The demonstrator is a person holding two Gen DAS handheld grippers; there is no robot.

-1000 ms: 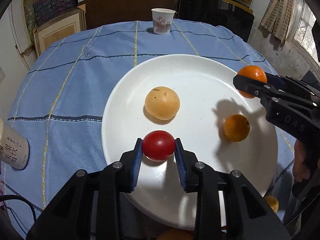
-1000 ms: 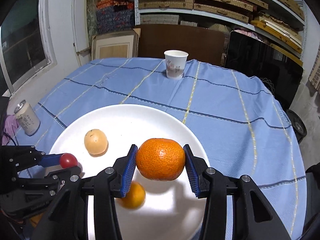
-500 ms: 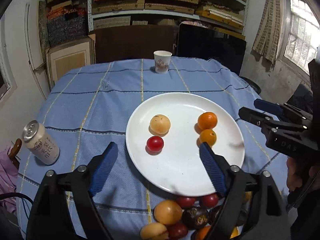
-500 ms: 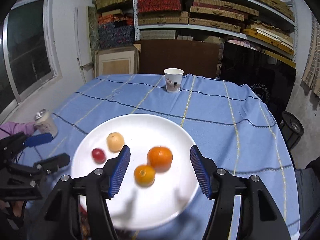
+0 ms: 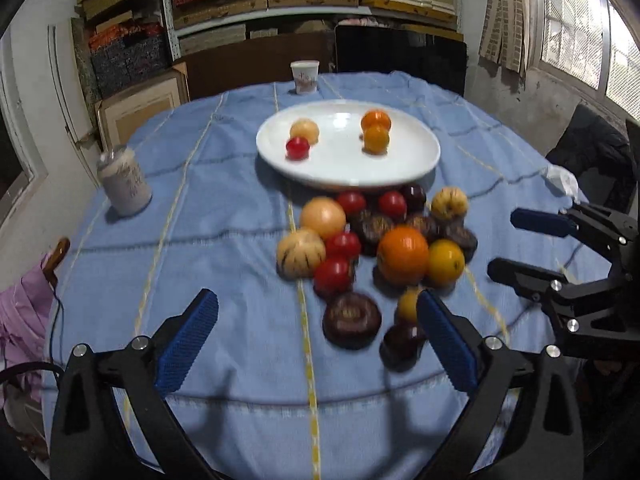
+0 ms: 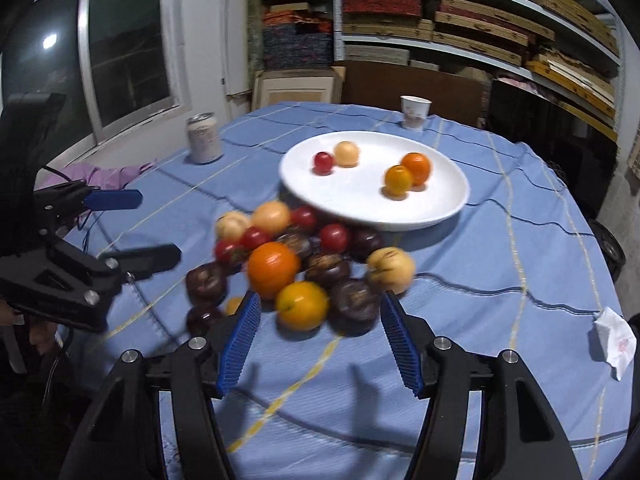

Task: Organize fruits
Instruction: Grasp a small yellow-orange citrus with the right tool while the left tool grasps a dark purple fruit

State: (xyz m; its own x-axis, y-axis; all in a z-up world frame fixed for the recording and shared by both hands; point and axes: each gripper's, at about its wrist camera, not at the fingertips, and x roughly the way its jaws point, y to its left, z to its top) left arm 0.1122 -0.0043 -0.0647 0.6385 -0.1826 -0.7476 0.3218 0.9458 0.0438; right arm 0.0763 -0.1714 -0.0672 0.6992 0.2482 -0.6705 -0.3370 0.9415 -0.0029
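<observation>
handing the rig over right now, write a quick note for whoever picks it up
Left hand-held gripper: open, empty, above the near side of the pile.
Right hand-held gripper: open, empty, just short of a yellow-orange fruit at the pile's near edge.
Done: four fruits on the white plate: a red tomato beside a pale tan fruit, and two oranges touching each other.
Left: the mixed pile of red, dark purple, orange and pale striped fruits lies on the blue tablecloth in front of the plate.
</observation>
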